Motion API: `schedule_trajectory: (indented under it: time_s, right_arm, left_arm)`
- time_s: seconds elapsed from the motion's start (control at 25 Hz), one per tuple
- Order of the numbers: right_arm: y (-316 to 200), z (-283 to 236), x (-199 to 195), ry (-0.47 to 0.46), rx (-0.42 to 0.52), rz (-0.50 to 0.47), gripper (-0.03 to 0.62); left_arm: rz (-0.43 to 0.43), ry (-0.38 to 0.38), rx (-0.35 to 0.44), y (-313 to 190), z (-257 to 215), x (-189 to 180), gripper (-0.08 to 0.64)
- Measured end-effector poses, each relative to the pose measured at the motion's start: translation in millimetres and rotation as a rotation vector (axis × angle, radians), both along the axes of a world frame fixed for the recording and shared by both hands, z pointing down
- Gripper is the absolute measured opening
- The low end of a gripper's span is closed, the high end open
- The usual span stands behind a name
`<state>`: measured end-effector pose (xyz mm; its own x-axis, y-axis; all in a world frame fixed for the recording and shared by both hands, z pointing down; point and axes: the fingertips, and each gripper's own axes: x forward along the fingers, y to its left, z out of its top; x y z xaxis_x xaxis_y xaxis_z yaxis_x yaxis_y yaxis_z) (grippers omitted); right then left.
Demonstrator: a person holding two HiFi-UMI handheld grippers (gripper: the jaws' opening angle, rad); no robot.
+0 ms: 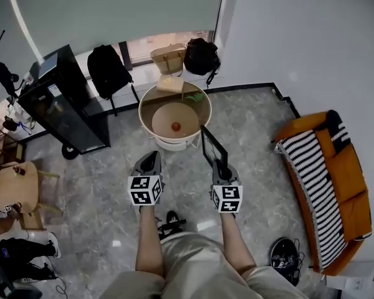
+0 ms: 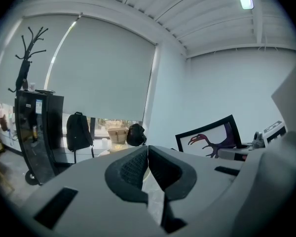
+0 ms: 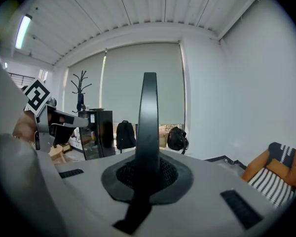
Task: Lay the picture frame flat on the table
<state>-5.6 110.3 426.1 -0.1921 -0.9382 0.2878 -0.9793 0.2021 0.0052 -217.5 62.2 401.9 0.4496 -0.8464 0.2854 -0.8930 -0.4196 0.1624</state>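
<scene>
The right tool (image 1: 220,167) is clamped on the edge of the black rectangular picture frame (image 1: 212,144), holding it upright in the air, short of the round wooden desk (image 1: 162,118). The left tool (image 1: 151,162) is pinched together, empty.

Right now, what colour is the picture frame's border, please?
Black; the picture frame shows best in the left gripper view.

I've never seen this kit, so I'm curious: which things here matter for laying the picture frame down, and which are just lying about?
For the job: picture frame, clamped in the right gripper; round table; left gripper, shut and empty.
Lying about: backpack, tan bag, black cabinet, orange sofa, small ball on the table.
</scene>
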Motion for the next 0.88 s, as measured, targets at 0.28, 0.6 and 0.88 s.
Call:
schedule_trajectory:
  time_s: [0.28, 0.6, 0.88]
  right_arm:
    - [-55.1, 2.3, -21.9, -0.045, -0.011, 0.058, 0.040]
    - [-81.2, 24.5, -37.8, -0.033, -0.063, 0.072, 0.040]
    - [-113.5, 40.5, -35.1, -0.034, -0.093, 0.074, 0.040]
  left_arm:
    - [0.055, 0.006, -0.017, -61.2, 10.2, -20.7, 0.021]
    - [0.073, 0.013, -0.065, -97.8, 35.8, -35.0, 0.021]
    - [0.085, 0.007, -0.093, -128.8, 52.5, -31.6, 0.021]
